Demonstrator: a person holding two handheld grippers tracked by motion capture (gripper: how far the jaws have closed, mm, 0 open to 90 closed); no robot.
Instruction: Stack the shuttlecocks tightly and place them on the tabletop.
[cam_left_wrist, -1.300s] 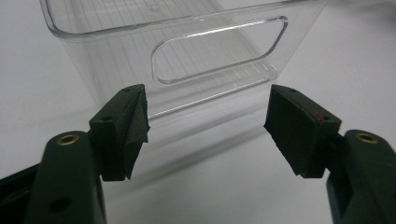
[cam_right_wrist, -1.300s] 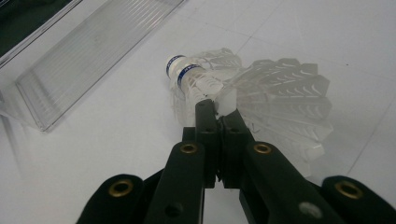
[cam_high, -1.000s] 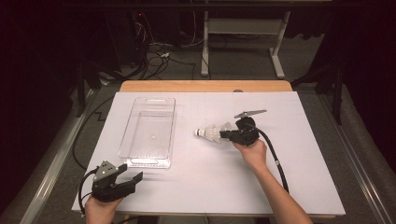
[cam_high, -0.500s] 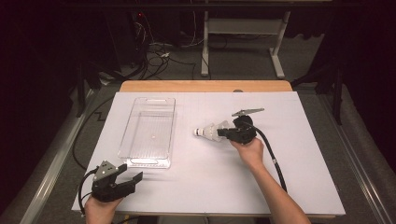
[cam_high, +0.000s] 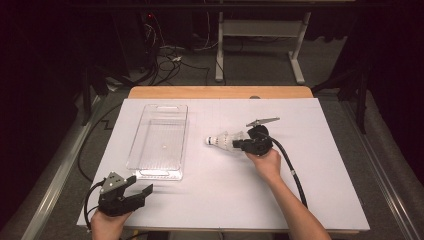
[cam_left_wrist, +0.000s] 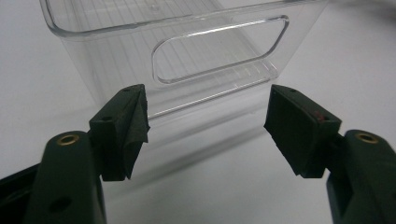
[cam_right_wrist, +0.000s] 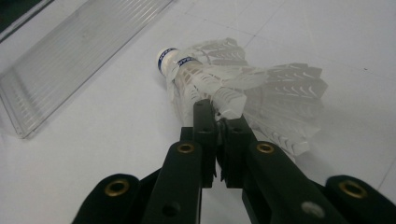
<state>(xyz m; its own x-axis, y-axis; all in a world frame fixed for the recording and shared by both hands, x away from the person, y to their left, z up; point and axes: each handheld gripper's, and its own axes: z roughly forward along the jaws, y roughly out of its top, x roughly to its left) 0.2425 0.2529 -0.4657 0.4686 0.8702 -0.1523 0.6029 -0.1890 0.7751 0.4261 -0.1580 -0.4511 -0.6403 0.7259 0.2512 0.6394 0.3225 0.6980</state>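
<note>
- At the near left corner of the table (cam_high: 210, 200), my left gripper (cam_high: 144, 194) rests low in my hand, just short of the near end of the clear bin (cam_high: 134, 145). It sits where it was a second ago.
- Its jaws stand wide with nothing between them. In the left gripper view, my left gripper (cam_left_wrist: 205, 121) looks straight at the bin's (cam_left_wrist: 219, 60) end wall and its cut-out handle slot.
- The bin lies lengthwise on the left half of the table and is empty. I can read no label or moulded writing on it.
- Right of the bin, near the middle of the table, is the shuttlecock (cam_high: 222, 140). Its cork points left toward the bin and its skirt points right toward my hand. Its place has hardly shifted over the last second.
- My right gripper (cam_high: 235, 145) has its jaws drawn narrow and pinched on the shuttlecock's feathers. The right gripper view shows my right gripper (cam_right_wrist: 219, 109) holding a feather edge of the shuttlecock (cam_right_wrist: 224, 79).
- I judge the grasp made and the carry to the bin (cam_right_wrist: 70, 60) not yet begun. I cannot tell whether the cork is clear of the table.
- A blue band (cam_right_wrist: 170, 58) rings the cork. Its lettering is too small to read.
</note>
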